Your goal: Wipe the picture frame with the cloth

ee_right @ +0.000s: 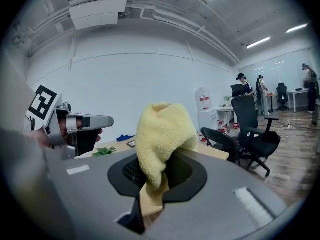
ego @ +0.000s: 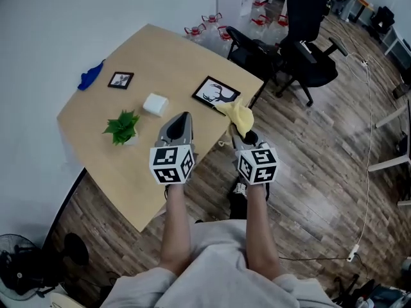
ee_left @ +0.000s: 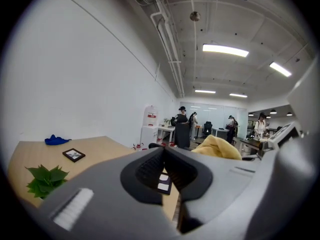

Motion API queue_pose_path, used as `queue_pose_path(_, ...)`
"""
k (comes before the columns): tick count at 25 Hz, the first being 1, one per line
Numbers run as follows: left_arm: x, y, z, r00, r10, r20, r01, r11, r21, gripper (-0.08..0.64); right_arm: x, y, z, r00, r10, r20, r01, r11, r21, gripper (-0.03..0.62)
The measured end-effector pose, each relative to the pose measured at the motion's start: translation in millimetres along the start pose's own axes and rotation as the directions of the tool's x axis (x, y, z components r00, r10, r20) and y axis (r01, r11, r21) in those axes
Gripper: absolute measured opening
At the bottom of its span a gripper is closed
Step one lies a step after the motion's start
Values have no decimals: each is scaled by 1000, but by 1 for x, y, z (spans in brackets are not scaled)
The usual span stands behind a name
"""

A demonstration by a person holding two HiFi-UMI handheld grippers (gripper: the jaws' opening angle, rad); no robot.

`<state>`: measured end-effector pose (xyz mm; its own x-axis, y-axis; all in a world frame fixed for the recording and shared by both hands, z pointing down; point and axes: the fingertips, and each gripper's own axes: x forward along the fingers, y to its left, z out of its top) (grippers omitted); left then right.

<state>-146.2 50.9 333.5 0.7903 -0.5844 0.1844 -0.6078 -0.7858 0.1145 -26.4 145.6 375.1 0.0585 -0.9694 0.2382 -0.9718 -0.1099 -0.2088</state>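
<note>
Two grippers: right gripper point(ee_right: 154, 178) clamps the yellow cloth point(ee_right: 161, 131), left gripper point(ee_left: 164, 167) closed, empty.

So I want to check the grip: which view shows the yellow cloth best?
The right gripper view: the yellow cloth is clamped in the right claw, close up. The head view shows it small, from above; the left gripper view shows only a yellow lump.

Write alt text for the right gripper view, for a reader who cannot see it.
The right tongs are shut on a yellow cloth, which stands up bunched in the middle of the picture. At left the left tongs hang in the air above a wooden table with a small green plant; a black office chair stands at right.
</note>
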Motion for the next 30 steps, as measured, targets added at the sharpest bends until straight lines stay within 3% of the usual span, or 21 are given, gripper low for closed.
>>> queue_pose_path(7, 63, 16, 13, 991, 131, -8, -131, 991, -22, 52, 40, -74, 27, 998, 55, -6, -55, 998, 26, 51)
queue_pose_path(18, 133, -26, 1, 984, 173, -41, -173, 985, 2, 52, 89, -150, 28, 989, 147, -17, -144, 982, 126, 51)
queue_pose_path(30, 111, 4, -62, 951, 271, -153, -280, 959, -44, 52, 126, -132, -11, 964, 244, -103, -229, 963, 140, 51)
